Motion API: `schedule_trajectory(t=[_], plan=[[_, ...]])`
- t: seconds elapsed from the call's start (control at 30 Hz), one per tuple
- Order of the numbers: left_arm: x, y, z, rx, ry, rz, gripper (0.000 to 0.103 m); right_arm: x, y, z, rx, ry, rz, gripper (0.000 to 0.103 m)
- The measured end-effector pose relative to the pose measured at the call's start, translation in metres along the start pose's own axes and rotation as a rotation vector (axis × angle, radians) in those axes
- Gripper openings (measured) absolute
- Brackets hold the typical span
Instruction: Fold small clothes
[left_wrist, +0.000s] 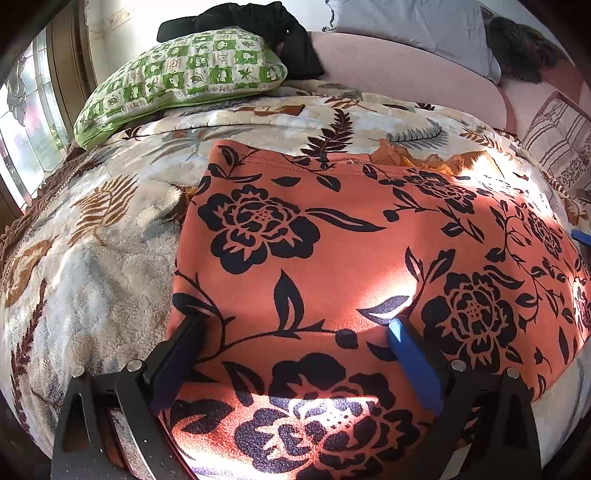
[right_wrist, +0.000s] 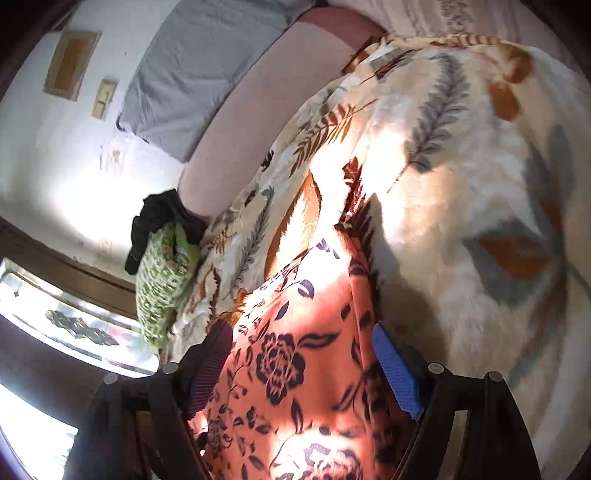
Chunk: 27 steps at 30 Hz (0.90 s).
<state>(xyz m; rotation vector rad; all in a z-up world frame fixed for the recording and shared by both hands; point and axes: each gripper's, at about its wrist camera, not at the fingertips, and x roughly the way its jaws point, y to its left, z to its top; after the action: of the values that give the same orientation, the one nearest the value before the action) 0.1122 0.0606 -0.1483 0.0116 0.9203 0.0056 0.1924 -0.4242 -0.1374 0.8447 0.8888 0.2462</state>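
Orange floral garment (left_wrist: 332, 236) lies flat on the bed's leaf-print blanket (left_wrist: 92, 229), looks part folded; more folds left, I judge. My left gripper (left_wrist: 295, 328) and right gripper (right_wrist: 301, 345) gape over it, holding nothing.

Hard sunlight, fisheye views

Sun from the window (left_wrist: 26, 122) leaves glaring patches and deep shadows; right view is motion-blurred, edges bowed.

Orange cloth (left_wrist: 332, 258) with black roses (sun-streaked) lies spread flat on the bed, hem toward the headboard.
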Motion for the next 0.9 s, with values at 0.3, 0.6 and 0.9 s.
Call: schedule_trajectory(t=[0.3,0.6,0.9], plan=[[0.002,0.001,-0.001,0.003,-0.008,-0.009,0.101,0.082,0.035,0.021,-0.252,0.188,-0.221,0.015],[0.003,0.001,0.001,-0.003,0.003,-0.011,0.102,0.063,0.015,0.028,-0.138,0.068,-0.32,0.077],[0.003,0.001,0.002,-0.008,0.013,-0.01,0.102,-0.027,0.058,-0.041,-0.102,0.025,-0.03,0.08]])
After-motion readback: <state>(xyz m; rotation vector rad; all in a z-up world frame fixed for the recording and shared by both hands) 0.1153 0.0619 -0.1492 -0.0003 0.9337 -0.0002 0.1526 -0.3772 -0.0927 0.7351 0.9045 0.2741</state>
